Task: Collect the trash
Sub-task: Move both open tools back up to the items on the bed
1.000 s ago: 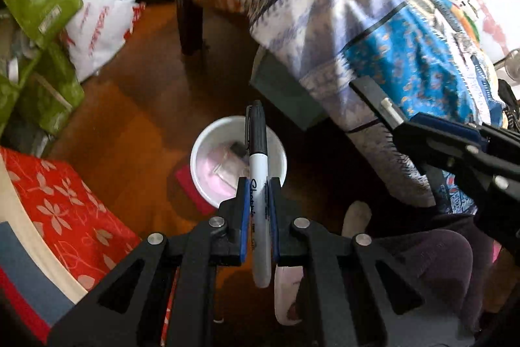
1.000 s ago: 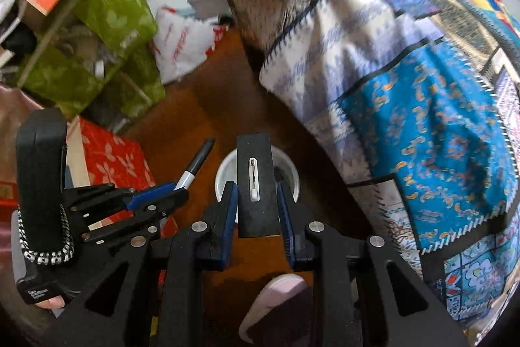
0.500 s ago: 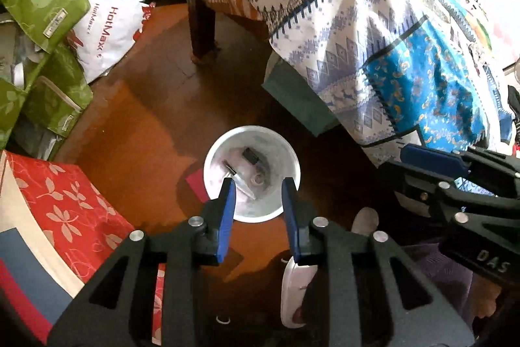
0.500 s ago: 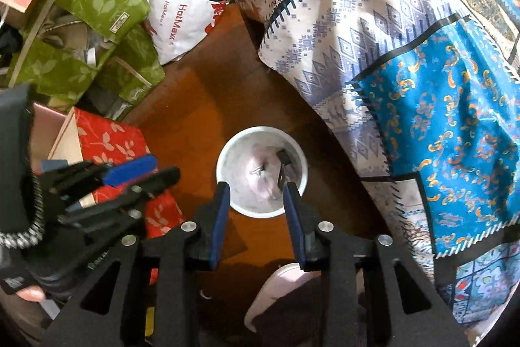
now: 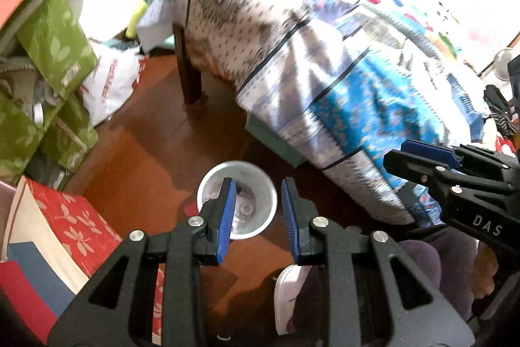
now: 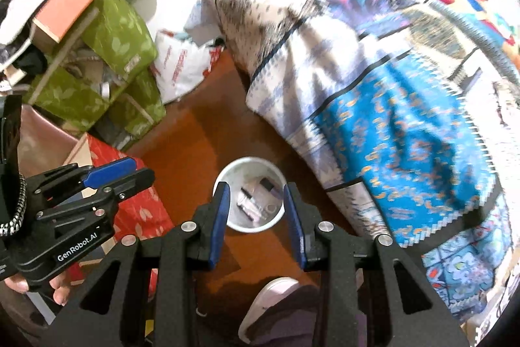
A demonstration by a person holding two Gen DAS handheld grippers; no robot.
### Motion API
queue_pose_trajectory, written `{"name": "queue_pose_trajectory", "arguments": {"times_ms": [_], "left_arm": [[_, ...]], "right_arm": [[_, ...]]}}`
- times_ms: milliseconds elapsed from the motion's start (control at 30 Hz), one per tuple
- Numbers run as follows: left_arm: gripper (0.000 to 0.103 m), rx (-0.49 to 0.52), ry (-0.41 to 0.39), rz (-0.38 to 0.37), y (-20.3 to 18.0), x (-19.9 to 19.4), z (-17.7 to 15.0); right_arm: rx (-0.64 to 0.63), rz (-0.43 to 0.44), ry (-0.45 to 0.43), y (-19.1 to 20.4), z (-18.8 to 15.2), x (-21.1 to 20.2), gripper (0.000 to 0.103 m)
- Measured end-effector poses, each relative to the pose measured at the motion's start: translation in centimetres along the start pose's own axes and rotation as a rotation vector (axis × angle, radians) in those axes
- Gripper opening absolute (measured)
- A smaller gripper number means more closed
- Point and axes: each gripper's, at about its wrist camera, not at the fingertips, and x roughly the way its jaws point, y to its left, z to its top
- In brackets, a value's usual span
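A white round trash bin (image 5: pixel 260 181) (image 6: pixel 250 226) stands on the brown wooden floor below both grippers. Inside it lie the marker pen (image 6: pixel 248 207), a small black piece (image 6: pixel 266 184) and other bits. My left gripper (image 5: pixel 258 200) hangs above the bin, open, nothing between its blue pads. My right gripper (image 6: pixel 256 204) is also open and empty, high over the bin. Each gripper shows in the other's view: the right gripper (image 5: pixel 422 155) at the right edge, the left gripper (image 6: pixel 123 171) at the left edge.
A bed under a patterned blue and white quilt (image 6: pixel 390 93) fills the right side, its wooden leg (image 5: pixel 190 77) on the floor. Green boxes (image 6: pixel 107 77), a red floral box (image 5: pixel 65 217) and a white plastic bag (image 5: pixel 110 83) crowd the left. A person's slipper (image 6: pixel 269 304) is below.
The left gripper let go of the marker and the right gripper let go of the black piece; both now lie in the bin. Both grippers opened and rose away from it.
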Motion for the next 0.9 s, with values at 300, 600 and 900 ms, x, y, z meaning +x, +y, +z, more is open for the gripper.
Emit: {"name": "queue_pose_trajectory", "arguments": {"times_ms": [300, 600, 900], "left_arm": [[0.027, 0.088, -0.167, -0.044, -5.5, -6.7, 0.9], [0.028, 0.181, -0.302, -0.091, -12.8, -11.2, 2.5], [0.043, 0.269, -0.339, -0.128, -20.1, -11.0, 5.2]], "right_arm": [[0.036, -0.036, -0.17, -2.2, -1.3, -8.1, 0.031], [0.055, -0.121, -0.361, -5.6, -3.4, -16.3, 0.031], [0.141, -0.211, -0.45, -12.4, -4.6, -20.7, 0.039]]}}
